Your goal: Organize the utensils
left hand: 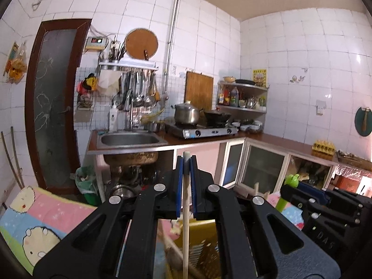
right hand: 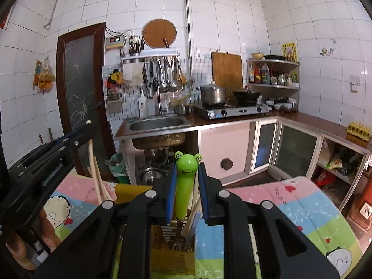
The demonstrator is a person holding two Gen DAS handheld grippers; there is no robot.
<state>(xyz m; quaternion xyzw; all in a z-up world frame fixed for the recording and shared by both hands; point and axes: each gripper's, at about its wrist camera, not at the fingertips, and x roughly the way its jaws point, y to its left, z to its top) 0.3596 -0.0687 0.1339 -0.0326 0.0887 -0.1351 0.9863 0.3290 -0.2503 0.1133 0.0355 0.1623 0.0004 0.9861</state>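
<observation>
My left gripper [left hand: 186,162] is shut on a pale wooden stick [left hand: 185,209] that stands upright and runs down out of the bottom of the left wrist view. Beneath it lies a yellow slotted utensil holder [left hand: 204,244]. My right gripper [right hand: 187,169] is shut on the green frog-headed handle of a fork [right hand: 184,186], held upright. The fork's tines [right hand: 177,239] hang inside the yellow holder [right hand: 172,260], among other handles. In the right wrist view the left gripper [right hand: 89,127] is at the left, the wooden stick [right hand: 90,153] hanging from it. The right gripper [left hand: 325,200] shows at the right of the left wrist view.
The holder stands on a cartoon-patterned cloth [right hand: 290,200]. Several wooden utensils [right hand: 102,186] lean in the holder's left part. A hand [right hand: 46,232] is at the lower left. Beyond are a sink [right hand: 158,123], a stove with a pot [right hand: 212,93], cabinets and a dark door [right hand: 79,93].
</observation>
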